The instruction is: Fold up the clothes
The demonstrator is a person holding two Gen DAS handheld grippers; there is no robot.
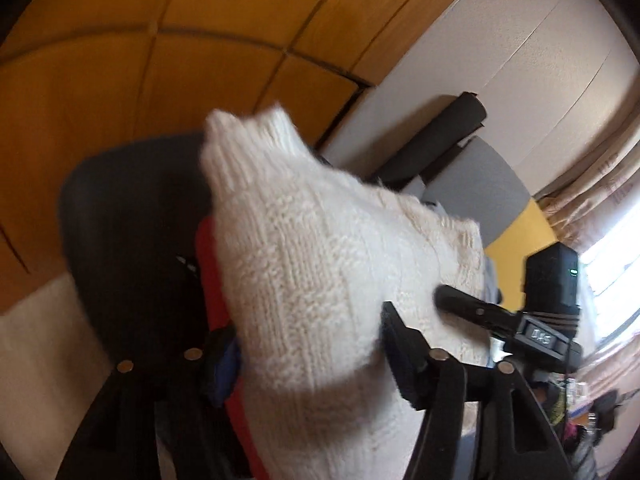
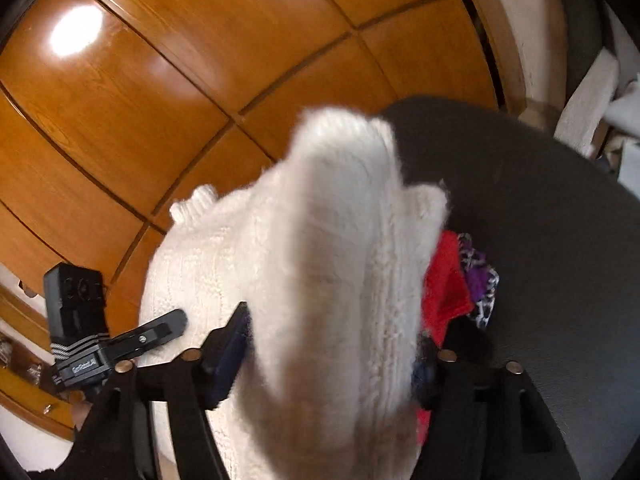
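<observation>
A cream knitted sweater [image 1: 304, 280] fills the middle of both views, bunched and lifted above a dark chair. My left gripper [image 1: 312, 364] is shut on a thick fold of it. My right gripper [image 2: 332, 364] is shut on another fold of the same sweater [image 2: 328, 264]. Each gripper shows in the other's view: the right one [image 1: 452, 300] touches the knit at the right, the left one [image 2: 172, 324] at the left. A red garment [image 2: 444, 288] and a purple leopard-print piece [image 2: 480, 276] lie under the sweater on the seat.
A dark grey office chair [image 2: 540, 240] holds the clothes pile. Orange wooden wardrobe doors [image 2: 200, 80] stand close behind. A white wall [image 1: 520, 60], a black and grey chair back [image 1: 440, 144], curtains and a bright window [image 1: 612, 264] are at the right.
</observation>
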